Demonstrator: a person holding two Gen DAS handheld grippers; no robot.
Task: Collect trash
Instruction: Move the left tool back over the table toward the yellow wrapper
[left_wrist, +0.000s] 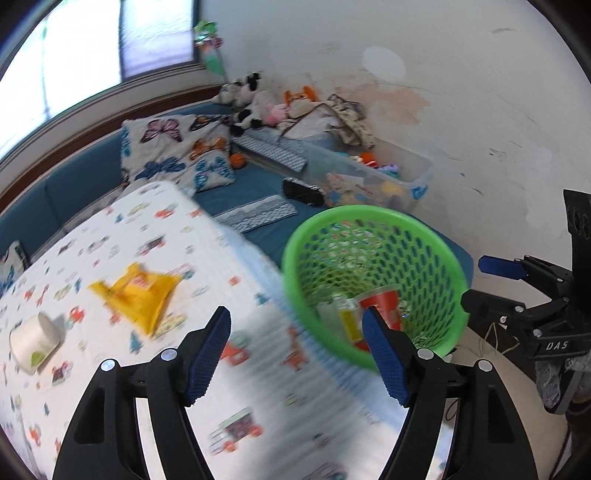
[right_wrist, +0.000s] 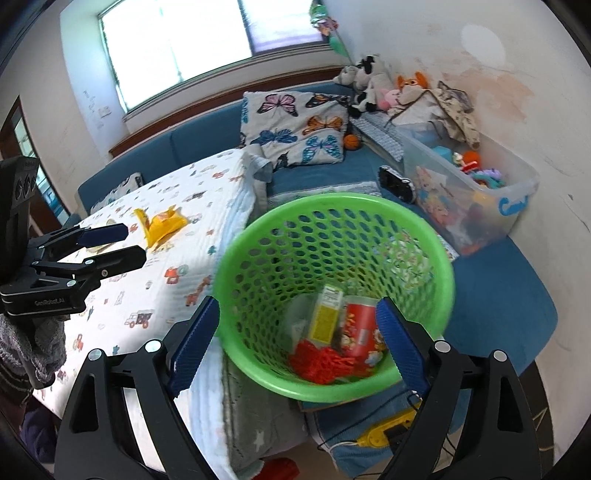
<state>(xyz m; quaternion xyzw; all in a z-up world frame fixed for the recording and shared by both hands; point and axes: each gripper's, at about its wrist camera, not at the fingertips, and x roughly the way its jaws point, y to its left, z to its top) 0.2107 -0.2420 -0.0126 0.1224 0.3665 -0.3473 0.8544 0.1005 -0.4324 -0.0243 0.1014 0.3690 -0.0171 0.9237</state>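
Note:
A green mesh basket (right_wrist: 369, 210) stands beside the bed; it also shows in the left wrist view (left_wrist: 369, 218). Inside lie a red paper cup (right_wrist: 360, 325), a yellow-labelled packet (right_wrist: 327, 317) and red shreds (right_wrist: 317, 363). A yellow wrapper (left_wrist: 138, 295) and a white paper cup (left_wrist: 35, 341) lie on the patterned bedspread (left_wrist: 258, 387); the wrapper also shows in the right wrist view (right_wrist: 160, 223). My left gripper (left_wrist: 297, 354) is open and empty above the bedspread, right of the wrapper. My right gripper (right_wrist: 297, 343) is open and empty, its jaws either side of the basket's near rim.
A butterfly pillow (right_wrist: 295, 129), soft toys (right_wrist: 373, 85) and a clear toy bin (right_wrist: 517, 195) sit on the blue couch (right_wrist: 498, 295). A black handheld device (right_wrist: 397, 182) lies by the bin. A yellow object with cables (right_wrist: 384, 435) lies on the floor below the basket.

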